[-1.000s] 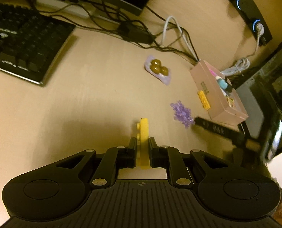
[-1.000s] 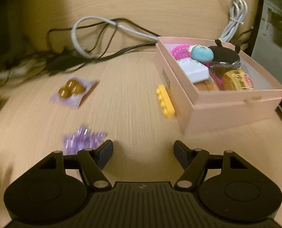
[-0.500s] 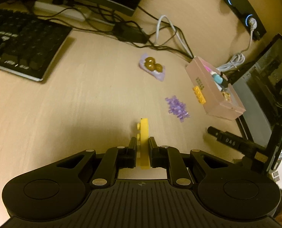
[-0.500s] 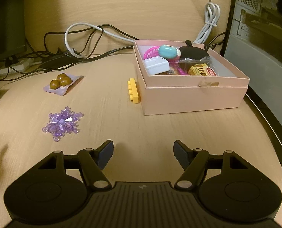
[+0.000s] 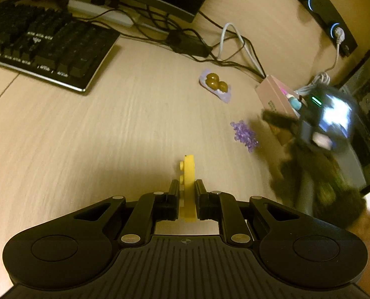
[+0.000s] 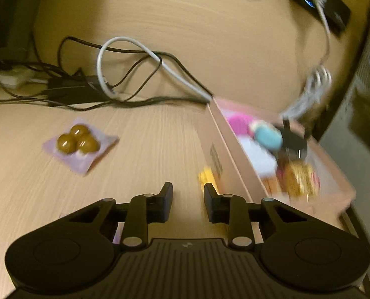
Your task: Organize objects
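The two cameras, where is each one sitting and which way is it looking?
Left wrist: sits on the left gripper, looks down over the desk toward a keyboard; its fingers clamp a yellow brick, and the blurred right gripper shows.
Right wrist: sits on the right gripper, looks toward the pink box; its fingers hold nothing.
Both see the candy packet and the pink box.
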Motion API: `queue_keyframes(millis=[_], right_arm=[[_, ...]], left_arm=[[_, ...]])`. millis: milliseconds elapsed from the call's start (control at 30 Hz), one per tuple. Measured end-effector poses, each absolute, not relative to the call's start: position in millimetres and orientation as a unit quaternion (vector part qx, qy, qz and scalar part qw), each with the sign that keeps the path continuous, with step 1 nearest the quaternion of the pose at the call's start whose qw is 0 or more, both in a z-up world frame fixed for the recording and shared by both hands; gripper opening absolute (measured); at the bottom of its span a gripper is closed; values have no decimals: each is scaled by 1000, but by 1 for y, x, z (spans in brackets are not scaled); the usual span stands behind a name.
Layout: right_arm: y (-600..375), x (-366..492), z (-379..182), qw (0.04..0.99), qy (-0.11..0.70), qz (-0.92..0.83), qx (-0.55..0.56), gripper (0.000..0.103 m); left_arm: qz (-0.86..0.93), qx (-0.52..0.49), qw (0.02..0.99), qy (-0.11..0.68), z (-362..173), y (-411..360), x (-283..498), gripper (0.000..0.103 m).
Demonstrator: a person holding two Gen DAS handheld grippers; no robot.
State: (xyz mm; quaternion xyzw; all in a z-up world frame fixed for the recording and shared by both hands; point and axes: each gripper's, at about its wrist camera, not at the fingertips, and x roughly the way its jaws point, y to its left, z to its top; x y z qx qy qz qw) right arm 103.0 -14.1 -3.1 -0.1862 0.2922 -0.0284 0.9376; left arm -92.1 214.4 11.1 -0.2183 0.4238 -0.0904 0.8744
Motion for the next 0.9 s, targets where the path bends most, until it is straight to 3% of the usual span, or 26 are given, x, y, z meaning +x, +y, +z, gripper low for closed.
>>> queue_keyframes(millis=[200,367,533,767,900], right_arm=[[1,170,-22,908,328,-58,-252,27],[-3,181,-23,898,348,-85,-254,18],[-23,133,-17,904,360,-74,-220,12],[-75,16,-8,933,330,23,-144,13],[-101,-36,-10,939,316,35,-129,47]], left_arm=[[-84,-212,874,429,12,215,-90,15],[-83,-207,872,437,11,213,-88,15],[-98,-210,869,436,11,206,-80,15],[-127,-208,861,446,4,185,-73,15],[-135,-199,862,447,5,175,-71,15]])
